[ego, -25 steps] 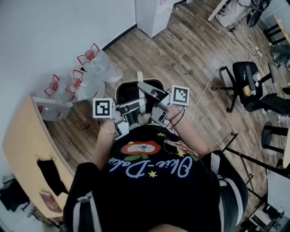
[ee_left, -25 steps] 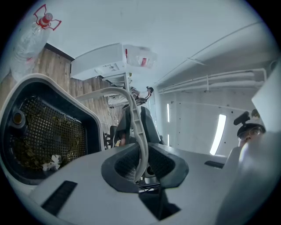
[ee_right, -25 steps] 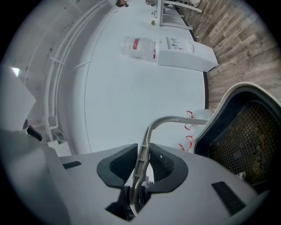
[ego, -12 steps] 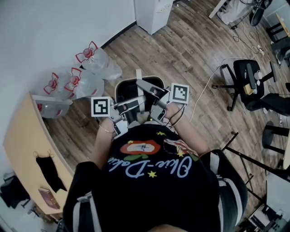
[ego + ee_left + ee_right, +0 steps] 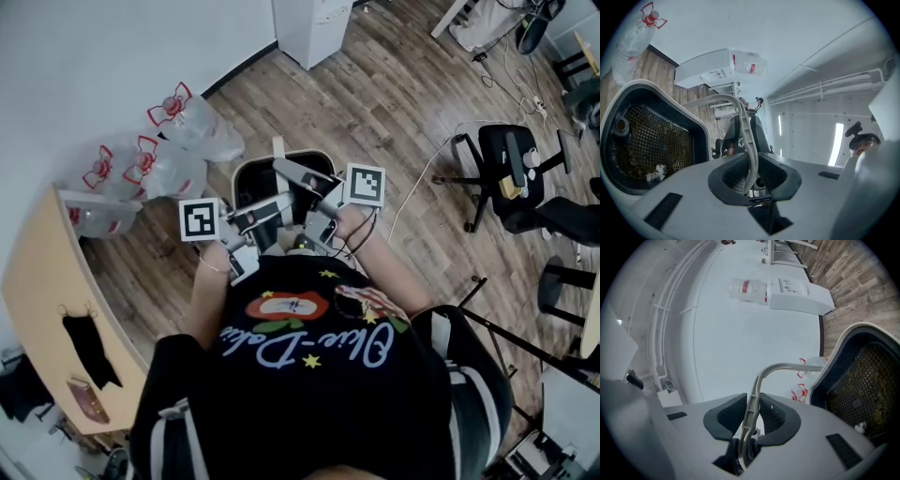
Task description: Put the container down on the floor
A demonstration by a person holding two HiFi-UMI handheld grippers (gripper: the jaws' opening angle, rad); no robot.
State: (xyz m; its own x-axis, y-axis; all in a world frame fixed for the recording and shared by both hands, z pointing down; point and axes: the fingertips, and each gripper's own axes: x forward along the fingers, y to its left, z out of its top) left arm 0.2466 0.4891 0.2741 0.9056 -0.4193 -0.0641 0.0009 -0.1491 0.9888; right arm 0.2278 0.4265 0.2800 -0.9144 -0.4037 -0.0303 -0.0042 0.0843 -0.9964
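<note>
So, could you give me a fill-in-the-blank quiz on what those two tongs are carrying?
The left tongs and the right tongs are both ____ on the pale curved plastic handle.
The black white-rimmed container holds a dark ____ liner.
The clear plastic bags by the wall have ____ ties.
The floor below is laid with ____ planks.
Missing words: shut, mesh, red, wooden.
</note>
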